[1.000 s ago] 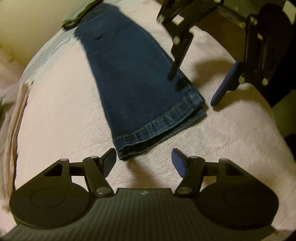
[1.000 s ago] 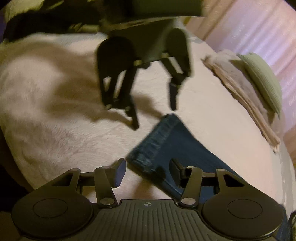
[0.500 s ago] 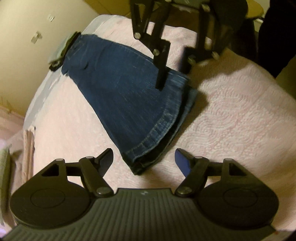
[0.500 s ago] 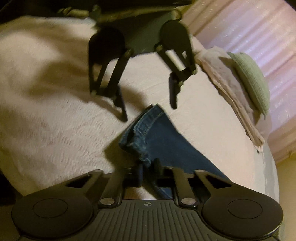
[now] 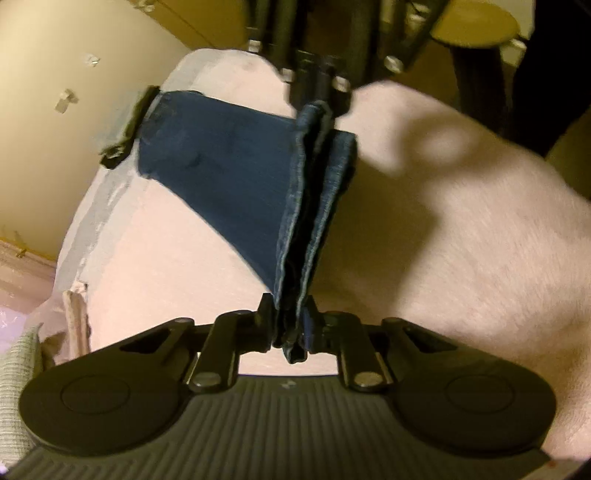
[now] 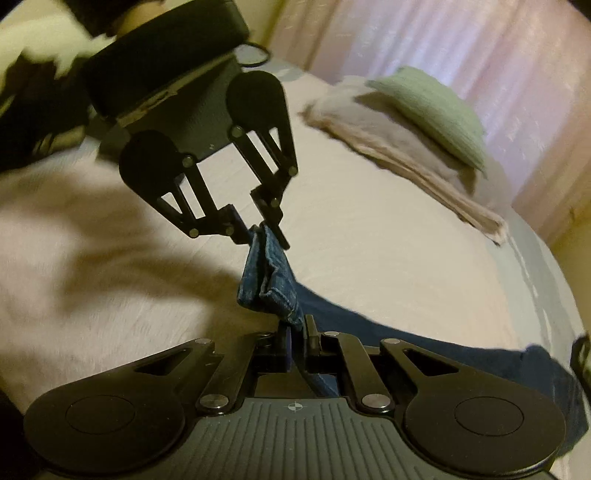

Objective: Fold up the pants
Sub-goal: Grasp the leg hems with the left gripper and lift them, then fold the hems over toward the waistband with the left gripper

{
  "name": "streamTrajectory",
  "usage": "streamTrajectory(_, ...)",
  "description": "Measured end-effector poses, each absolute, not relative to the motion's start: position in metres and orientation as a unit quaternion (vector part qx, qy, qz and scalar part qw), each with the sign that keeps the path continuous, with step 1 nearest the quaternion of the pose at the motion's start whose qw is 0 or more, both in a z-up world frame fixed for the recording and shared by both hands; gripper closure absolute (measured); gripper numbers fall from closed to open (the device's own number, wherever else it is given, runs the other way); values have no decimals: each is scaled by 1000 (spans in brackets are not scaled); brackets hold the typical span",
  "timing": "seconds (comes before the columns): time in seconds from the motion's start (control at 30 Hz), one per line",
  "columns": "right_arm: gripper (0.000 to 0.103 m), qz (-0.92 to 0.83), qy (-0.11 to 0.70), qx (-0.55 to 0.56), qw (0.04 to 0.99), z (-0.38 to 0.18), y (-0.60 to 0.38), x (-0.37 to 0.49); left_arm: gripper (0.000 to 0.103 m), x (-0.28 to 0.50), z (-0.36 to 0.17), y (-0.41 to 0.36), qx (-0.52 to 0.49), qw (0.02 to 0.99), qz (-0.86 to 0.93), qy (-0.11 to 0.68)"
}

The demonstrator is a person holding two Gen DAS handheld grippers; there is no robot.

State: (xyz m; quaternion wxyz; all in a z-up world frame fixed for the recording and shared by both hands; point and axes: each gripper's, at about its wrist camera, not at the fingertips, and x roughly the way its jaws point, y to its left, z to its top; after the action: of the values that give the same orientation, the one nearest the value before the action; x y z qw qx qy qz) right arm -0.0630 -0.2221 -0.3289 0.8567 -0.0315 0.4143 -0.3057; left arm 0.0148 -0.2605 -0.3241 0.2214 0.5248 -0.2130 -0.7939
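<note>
The dark blue jeans (image 5: 229,173) lie lengthwise on a pale quilted bed (image 5: 461,240), waist at the far end. Their leg hems hang lifted off the cover, stretched between both grippers. In the left wrist view my left gripper (image 5: 290,326) has its jaws closing, and its pads pinch the near corner of the hem. The right gripper (image 5: 317,107) grips the far corner at the top of that view. From the right wrist camera, my right gripper (image 6: 295,341) is shut on the hem of the jeans (image 6: 273,284), and the left gripper (image 6: 262,232) holds the opposite corner.
A green cushion (image 6: 428,107) rests on a stack of folded beige cloth (image 6: 406,166) at the bed's (image 6: 369,229) far side by pink curtains. A dark strap-like thing (image 5: 129,125) lies by the jeans' waist. A round wooden stool (image 5: 472,22) stands beyond the bed.
Both grippers went from open over the flat hem to closed on it, the right one first. The hem now hangs raised off the bed between them, and both hands have rolled.
</note>
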Motion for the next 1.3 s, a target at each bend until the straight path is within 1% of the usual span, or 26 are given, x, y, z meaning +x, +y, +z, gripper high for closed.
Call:
streamTrajectory(0.1, 101, -327, 389, 15, 861, -297, -247, -78, 91, 8, -288, -286, 514, 228, -802, -203)
streamTrajectory(0.27, 102, -365, 339, 99, 861, -249, -297, -121, 92, -20, -228, -342, 511, 209, -810, -196)
streamTrajectory(0.3, 102, -374, 328, 116, 860, -241, -309, -133, 92, -31, -216, -359, 510, 205, -812, -194)
streamTrajectory(0.33, 102, -383, 316, 132, 858, -234, -321, -145, 92, -42, -207, -373, 506, 176, -818, -207)
streamTrajectory(0.43, 102, -406, 277, 180, 852, -219, -360, -189, 92, -84, -183, -421, 510, 159, -823, -194)
streamTrajectory(0.57, 102, -426, 227, 246, 841, -217, -415, -255, 92, -154, -173, -477, 522, 133, -820, -191)
streamTrajectory(0.7, 102, -434, 178, 330, 819, -237, -482, -327, 92, -231, -186, -539, 544, 105, -813, -181)
streamTrajectory(0.93, 102, -432, 130, 455, 768, -300, -568, -427, 92, -331, -248, -648, 584, 55, -802, -116)
streamTrajectory(1.13, 102, -426, 106, 545, 715, -359, -594, -476, 91, -364, -314, -694, 612, 34, -789, -46)
streamTrajectory(1.23, 101, -425, 102, 581, 686, -380, -597, -489, 80, -367, -331, -707, 616, 58, -786, -11)
streamTrajectory(1.3, 98, -435, 106, 590, 672, -385, -596, -497, 79, -360, -329, -718, 607, 90, -789, 19)
